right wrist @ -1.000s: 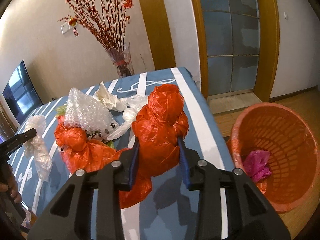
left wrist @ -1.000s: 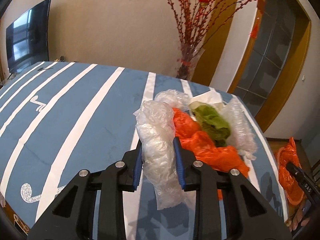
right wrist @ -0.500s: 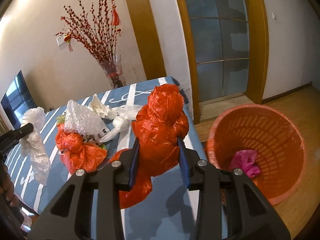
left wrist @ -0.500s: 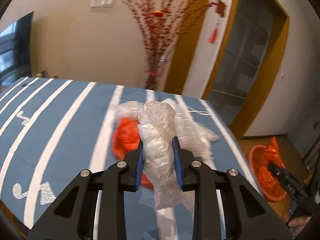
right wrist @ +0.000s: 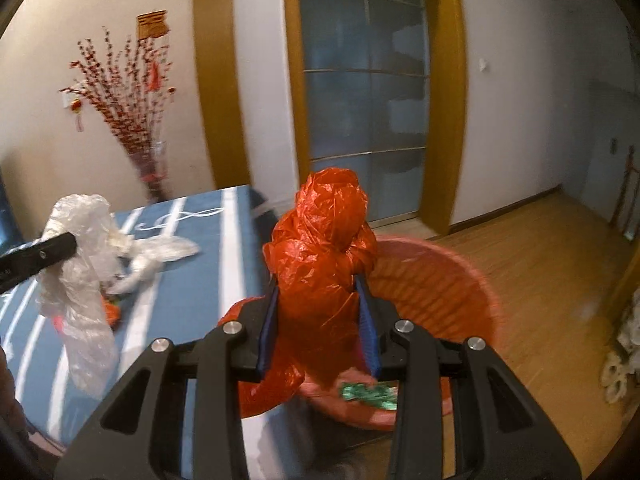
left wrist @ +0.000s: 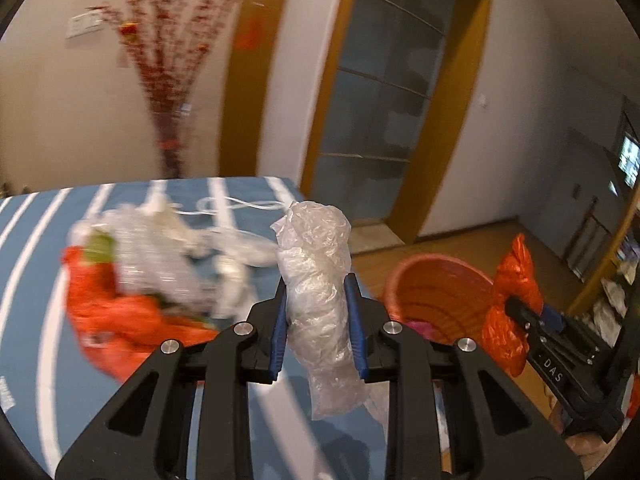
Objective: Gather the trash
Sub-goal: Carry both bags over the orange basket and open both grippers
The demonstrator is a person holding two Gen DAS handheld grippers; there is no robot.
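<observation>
Left tool (left wrist: 316, 330): the blue pads are clamped on a crumpled clear plastic bag (left wrist: 318, 292). The bag stands upright between them, its top above the pads and its tail hanging below. The tool sits over the right end of the counter (left wrist: 36, 240), which is covered by a blue cloth with white stripes.

Right tool (right wrist: 318, 334): the blue pads are clamped on a bunched orange plastic bag (right wrist: 324, 248), also upright, with a loose end hanging below the pads. This tool sits at the near rim of an orange basket (right wrist: 452, 280) that stands on the wooden floor just beside the counter's right edge. A green wrapper (right wrist: 368, 392) and a pink scrap (left wrist: 420, 326) lie inside the basket.

Remaining trash on the counter, left of the left tool: an orange bag (left wrist: 116, 316), bubble wrap (left wrist: 156, 256) and white plastic (left wrist: 248, 250), blurred.
</observation>
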